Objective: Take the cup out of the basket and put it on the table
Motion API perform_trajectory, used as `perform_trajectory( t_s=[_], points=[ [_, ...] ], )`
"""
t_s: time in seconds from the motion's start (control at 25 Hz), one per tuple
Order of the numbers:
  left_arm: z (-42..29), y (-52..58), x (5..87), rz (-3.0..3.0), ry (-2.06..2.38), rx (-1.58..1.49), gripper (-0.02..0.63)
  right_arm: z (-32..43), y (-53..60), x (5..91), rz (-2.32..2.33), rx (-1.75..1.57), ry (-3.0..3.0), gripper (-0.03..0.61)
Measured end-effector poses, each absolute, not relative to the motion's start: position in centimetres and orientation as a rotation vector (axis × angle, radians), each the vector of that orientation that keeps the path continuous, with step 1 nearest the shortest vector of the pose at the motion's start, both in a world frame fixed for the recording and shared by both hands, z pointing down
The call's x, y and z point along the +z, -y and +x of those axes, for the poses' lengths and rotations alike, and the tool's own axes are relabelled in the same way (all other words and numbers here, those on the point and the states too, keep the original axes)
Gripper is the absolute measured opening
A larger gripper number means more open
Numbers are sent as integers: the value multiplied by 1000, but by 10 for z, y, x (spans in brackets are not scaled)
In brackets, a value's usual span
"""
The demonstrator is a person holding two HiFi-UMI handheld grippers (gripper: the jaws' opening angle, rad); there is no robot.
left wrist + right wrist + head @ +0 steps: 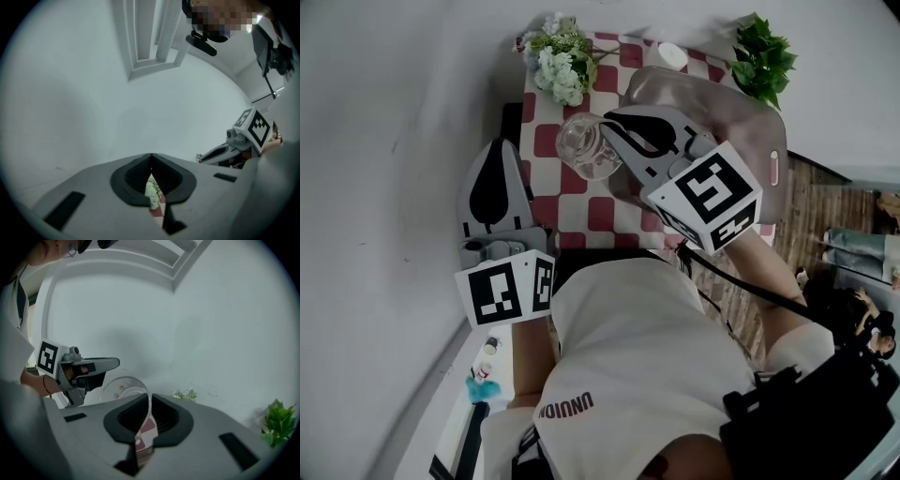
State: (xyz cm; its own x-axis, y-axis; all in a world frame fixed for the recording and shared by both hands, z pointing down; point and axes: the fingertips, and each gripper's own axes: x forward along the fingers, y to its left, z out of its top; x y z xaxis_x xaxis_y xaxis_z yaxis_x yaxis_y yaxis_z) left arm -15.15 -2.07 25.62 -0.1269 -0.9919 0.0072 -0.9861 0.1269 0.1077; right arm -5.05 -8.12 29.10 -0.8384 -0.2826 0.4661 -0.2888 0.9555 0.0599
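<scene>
the right tongs [605,129] are clenched on the wall of a clear glass cup [586,150], with one jaw inside the rim and one outside. in the right gripper view, the cup [123,387] leans away from the tongs [150,401], its open mouth showing above the jaws and a strip of glass running down between the dark pads. from the head view, the cup is outside the basket [741,112], just to the left of it, over the red-and-white checked cloth [600,211] that covers the bench. whether its base touches the cloth cannot be told.

the left tongs [499,148] are clenched with nothing in them, tips meeting. they are near the left edge of the bench and apart from the cup. in the left gripper view, the pads of those tongs [151,157] are together at the top. a narrow gap lower down shows a bit of white flowers [151,192] and checked cloth behind.

a bunch of white flowers [558,61] lies at the far left corner of the bench. a green leafy plant [761,56] sits at the far right, beyond the basket.
</scene>
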Motion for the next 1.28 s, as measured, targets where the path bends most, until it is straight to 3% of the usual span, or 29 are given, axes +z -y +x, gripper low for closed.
perform_trajectory(
  t_s=[1.28],
  points=[
    [-177,-15,261,1896,2394,-99,12,-102,28,333,209,119,2585,38]
  ],
)
